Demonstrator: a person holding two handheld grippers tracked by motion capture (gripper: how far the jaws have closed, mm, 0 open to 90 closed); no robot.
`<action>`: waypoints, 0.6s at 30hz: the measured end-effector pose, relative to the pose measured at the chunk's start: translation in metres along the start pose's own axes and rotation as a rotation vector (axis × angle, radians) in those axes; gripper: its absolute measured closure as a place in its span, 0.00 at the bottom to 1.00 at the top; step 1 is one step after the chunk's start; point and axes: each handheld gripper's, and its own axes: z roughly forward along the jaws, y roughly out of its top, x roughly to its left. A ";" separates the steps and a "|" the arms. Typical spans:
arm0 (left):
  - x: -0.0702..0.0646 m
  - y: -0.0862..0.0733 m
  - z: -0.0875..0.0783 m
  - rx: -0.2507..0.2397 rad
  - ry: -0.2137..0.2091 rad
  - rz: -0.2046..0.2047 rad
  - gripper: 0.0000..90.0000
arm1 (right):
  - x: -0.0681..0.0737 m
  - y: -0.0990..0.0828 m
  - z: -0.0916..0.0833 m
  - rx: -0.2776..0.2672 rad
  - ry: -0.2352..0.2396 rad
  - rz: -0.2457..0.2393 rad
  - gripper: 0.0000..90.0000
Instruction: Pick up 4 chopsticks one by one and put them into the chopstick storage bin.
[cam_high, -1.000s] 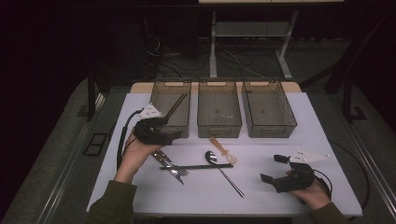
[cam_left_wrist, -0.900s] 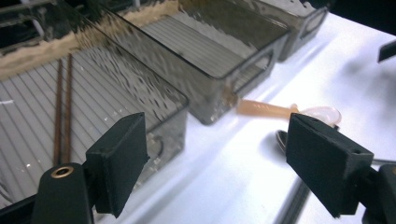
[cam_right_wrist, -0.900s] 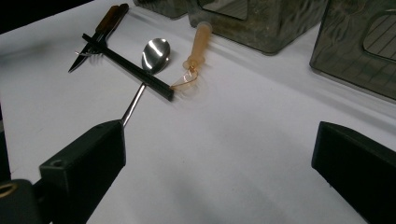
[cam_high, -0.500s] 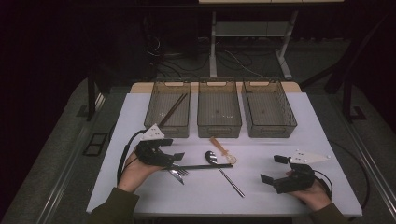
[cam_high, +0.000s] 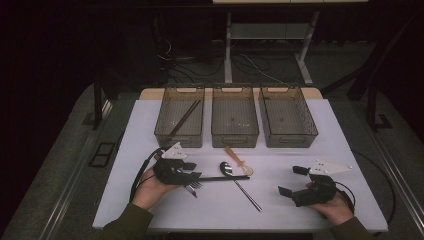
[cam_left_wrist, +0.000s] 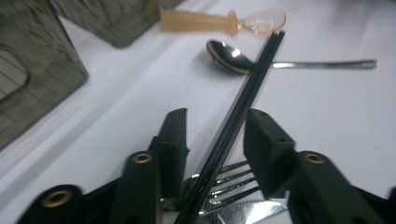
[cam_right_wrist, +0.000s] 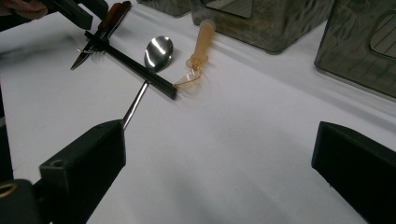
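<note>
Near the table's front-left corner I have my left gripper down over the black chopsticks, which lie across the fork and the metal spoon. Its jaws have just been closing, with the chopsticks between them. I judge the sorting barely begun: 1 pair of brown chopsticks sits in the left bin, while the middle bin and right bin are bare, so the black chopsticks, fork, spoon and amber plastic spoon are left.

The left gripper view shows what the high view cannot: the pads stand narrow but a gap remains on each side of the chopsticks, so nothing is pinched yet. The right gripper view shows a knife beside the fork. My right gripper rests wide apart near the front-right corner, holding nothing.
</note>
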 end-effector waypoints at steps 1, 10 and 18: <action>0.000 0.000 0.001 0.016 0.004 0.006 0.72 | 0.000 0.000 0.000 0.000 0.001 0.000 0.03; 0.008 -0.013 -0.003 0.078 0.065 -0.020 0.97 | 0.000 0.000 -0.001 -0.004 -0.003 0.003 0.03; 0.013 -0.023 -0.011 0.104 0.099 -0.039 1.00 | 0.000 0.000 -0.002 -0.004 -0.003 0.001 0.03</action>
